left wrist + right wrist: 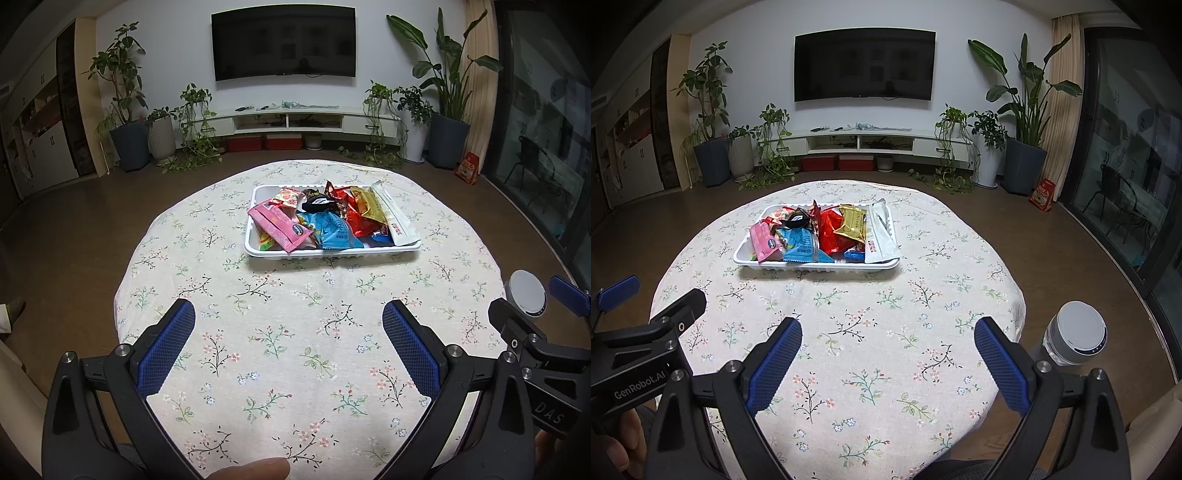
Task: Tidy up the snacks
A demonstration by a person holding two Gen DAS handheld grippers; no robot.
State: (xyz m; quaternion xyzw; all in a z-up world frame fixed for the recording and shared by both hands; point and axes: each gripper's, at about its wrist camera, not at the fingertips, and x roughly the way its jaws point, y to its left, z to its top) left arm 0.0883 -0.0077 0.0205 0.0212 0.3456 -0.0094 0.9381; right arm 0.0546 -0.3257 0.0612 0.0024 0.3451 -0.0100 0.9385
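Observation:
A white tray [255, 248] sits on the far half of the round table and holds several snack packets: a pink one [280, 229], a blue one [332, 230], a red one [356, 216], a gold one [371, 210] and a long white one [397, 218]. The tray also shows in the right wrist view [750, 258], with the same packets piled inside. My left gripper [288, 325] is open and empty, over the table's near half. My right gripper [888, 341] is open and empty, also over the near half, well short of the tray.
A floral cloth [295, 354] covers the round table. The other gripper's body shows at the right edge of the left wrist view [532, 354] and the left edge of the right wrist view [646, 347]. Potted plants, a TV and a low cabinet stand at the far wall.

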